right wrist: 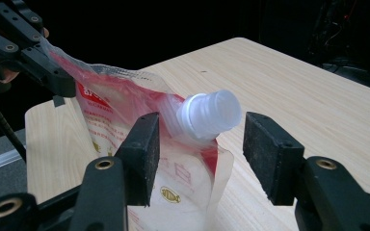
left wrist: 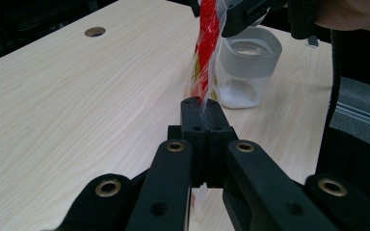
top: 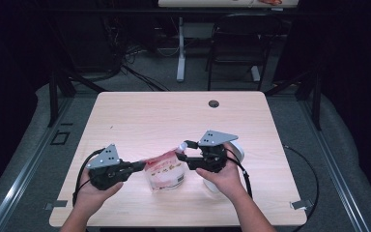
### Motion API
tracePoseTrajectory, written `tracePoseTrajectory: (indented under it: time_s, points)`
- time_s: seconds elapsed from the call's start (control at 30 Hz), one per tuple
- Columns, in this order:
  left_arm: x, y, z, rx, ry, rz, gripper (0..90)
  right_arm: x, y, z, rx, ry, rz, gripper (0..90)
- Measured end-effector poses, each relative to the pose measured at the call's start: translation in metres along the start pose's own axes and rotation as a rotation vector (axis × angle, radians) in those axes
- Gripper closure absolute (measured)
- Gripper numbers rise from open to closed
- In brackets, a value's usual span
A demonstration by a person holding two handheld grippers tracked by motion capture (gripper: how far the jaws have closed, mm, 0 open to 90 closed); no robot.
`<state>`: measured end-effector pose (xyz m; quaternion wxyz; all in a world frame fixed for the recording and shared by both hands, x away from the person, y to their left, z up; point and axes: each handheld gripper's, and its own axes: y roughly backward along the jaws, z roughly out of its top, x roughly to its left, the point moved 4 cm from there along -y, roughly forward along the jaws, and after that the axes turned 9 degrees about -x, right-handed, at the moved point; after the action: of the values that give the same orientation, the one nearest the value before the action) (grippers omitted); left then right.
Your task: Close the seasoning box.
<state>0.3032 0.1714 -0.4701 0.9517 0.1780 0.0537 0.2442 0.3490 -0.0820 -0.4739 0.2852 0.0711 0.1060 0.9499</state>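
A clear pouch with red print (top: pixel 164 173) stands in the middle of the table, and its white screw cap (top: pixel 180 146) points to the right. My left gripper (top: pixel 142 166) is shut on the pouch's upper left edge. In the left gripper view the jaws (left wrist: pixel 200 102) pinch the red seam of the pouch (left wrist: pixel 207 43). My right gripper (top: pixel 184 151) is open at the spout. In the right gripper view the cap (right wrist: pixel 211 114) lies between its fingers (right wrist: pixel 200 131) with a gap on each side, and the pouch (right wrist: pixel 120 103) hangs behind it.
A clear jar with white powder (left wrist: pixel 248 72) stands on the table just past the pouch, beside the right hand (top: pixel 236 150). A cable hole (top: pixel 214 103) is near the far edge of the table (top: pixel 140 116). A chair and a desk leg stand beyond.
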Motion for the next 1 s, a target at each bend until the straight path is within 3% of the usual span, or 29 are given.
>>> tracePoseTrajectory:
  time_s: [0.27, 0.5, 0.67, 1.0]
  points:
    - [0.003, -0.001, 0.0, -0.009, 0.004, 0.026, 90.0, 0.006, 0.001, 0.0, -0.002, 0.005, 0.027, 55.6]
    - [0.01, -0.003, -0.001, -0.027, 0.042, 0.041, 90.0, 0.011, 0.01, 0.0, 0.013, -0.001, 0.033, 62.2]
    - [0.011, -0.005, -0.001, -0.034, 0.059, 0.045, 90.0, 0.016, 0.015, 0.0, 0.018, 0.002, 0.016, 64.0]
    - [0.015, -0.009, 0.0, -0.039, 0.07, 0.047, 88.9, 0.023, 0.02, 0.004, 0.03, 0.008, 0.035, 65.3]
